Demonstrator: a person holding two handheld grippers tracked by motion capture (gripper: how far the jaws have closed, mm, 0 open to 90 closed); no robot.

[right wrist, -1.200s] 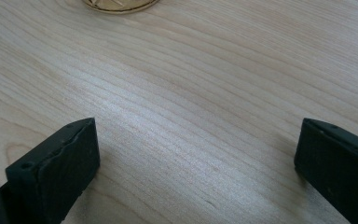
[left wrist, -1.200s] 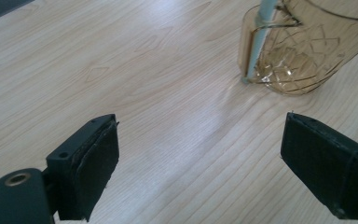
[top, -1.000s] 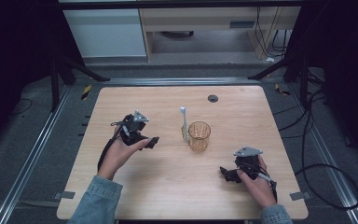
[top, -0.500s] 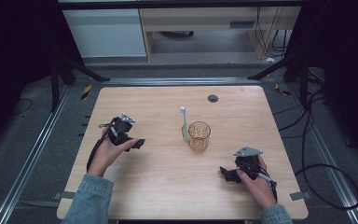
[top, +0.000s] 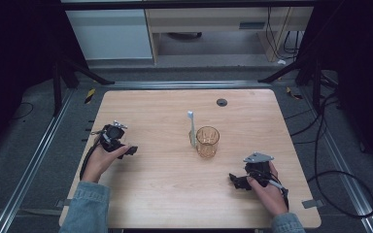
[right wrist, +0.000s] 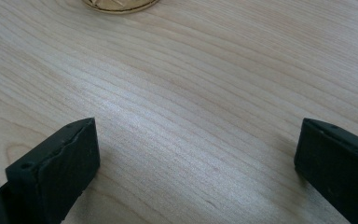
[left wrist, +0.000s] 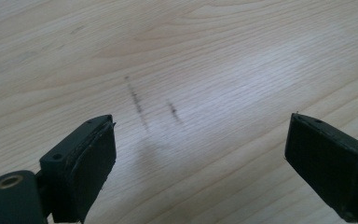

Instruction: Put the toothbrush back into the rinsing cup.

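The left gripper (top: 126,149) rested low over the wooden table (top: 160,194), held in the person's left hand (top: 102,160) near the table's left edge; in the left gripper view its jaws stood wide apart with nothing between them, only bare wood carrying a few dark scuff marks (left wrist: 137,100) just ahead of the left jaw. The right gripper (top: 235,180) sat near the table's front right part, held in the right hand (top: 264,187), a grey three-cornered plate (top: 258,157) on top of it; in the right gripper view its jaws also stood wide apart and empty over plain wood.

An amber glass (top: 207,141) stood upright near the table's middle, ahead of the right gripper and a little to its left, well apart from it; its base (right wrist: 119,4) showed at the top edge of the right gripper view. A white toothbrush (top: 192,127) leaned almost upright just beside the glass, on the side toward the left gripper; whether it touched the glass could not be told. The glass lay well apart from the left gripper, off to its right. A small dark round disc (top: 221,102) sat on the table beyond the glass, far ahead of both grippers. A denim sleeve (top: 85,208) covered the left forearm.
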